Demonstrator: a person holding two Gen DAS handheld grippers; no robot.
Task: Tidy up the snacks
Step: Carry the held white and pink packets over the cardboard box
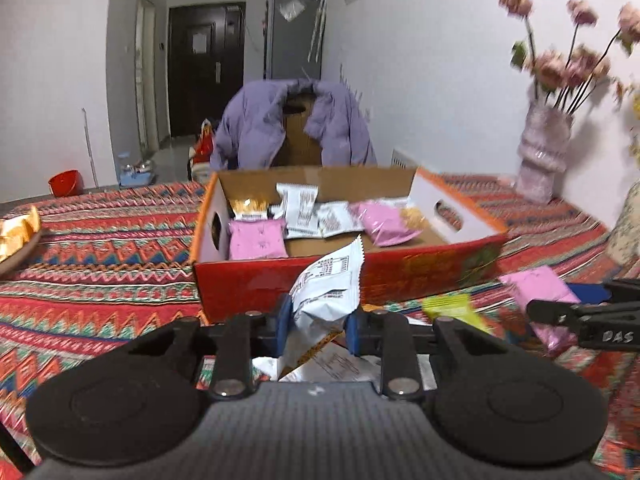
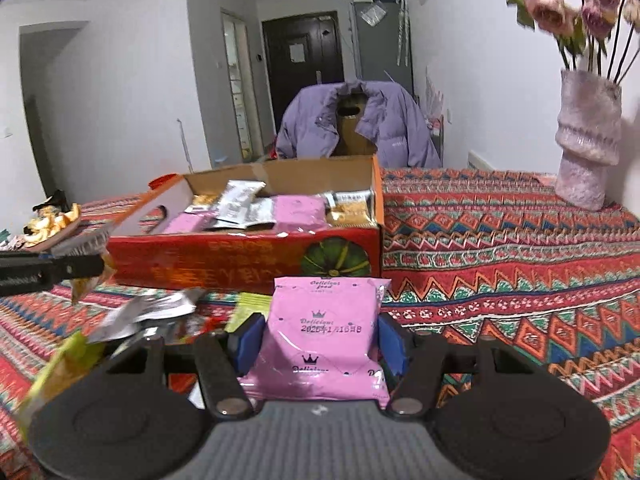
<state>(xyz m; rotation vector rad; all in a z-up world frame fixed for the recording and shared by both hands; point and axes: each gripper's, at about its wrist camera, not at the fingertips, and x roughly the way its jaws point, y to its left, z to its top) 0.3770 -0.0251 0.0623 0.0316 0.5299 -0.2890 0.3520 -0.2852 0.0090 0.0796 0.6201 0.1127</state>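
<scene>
The left claw point(image 1: 318, 326) pinches a crumpled white packet point(image 1: 326, 288) between its blue pads point(image 1: 284, 320), jaws drawn close, the packet's serrated top standing up ahead of the fingers. Under it, on the striped cloth point(image 1: 100, 272), lie more loose wrappers, one a white sheet with print point(image 1: 336, 364). Off to this claw's right a green packet point(image 1: 450, 308) rests on the cloth, blurred.

The right claw point(image 2: 318, 346) grips a pink packet point(image 2: 324, 340) across its width, jaws partly spread, pads pressing its two sides; a crown mark and a printed date face the camera. To this claw's left, a silver wrapper point(image 2: 152, 312) and a yellow-green packet point(image 2: 60, 364) lie on the cloth, and the left claw's black finger shows at the frame edge.

Straight ahead of both claws sits the box point(image 1: 400, 276), open-topped, red at the front with a green pumpkin printed on it, white at the ends with hand holes. Inside lie several snacks: pink packets point(image 1: 258, 238) at either side, white printed sachets point(image 1: 298, 208) in the middle, some leaning on the far wall, and golden-brown packets point(image 2: 352, 208) toward the corners. Bare cardboard floor shows near the front wall.

Farther left of the box a plate point(image 2: 56, 236) holds orange peel. Farther right, near the wall, a pale vase point(image 2: 588, 140) holds pink flowers. Beyond the box, a purple jacket point(image 1: 256, 124) hangs over a chair.
</scene>
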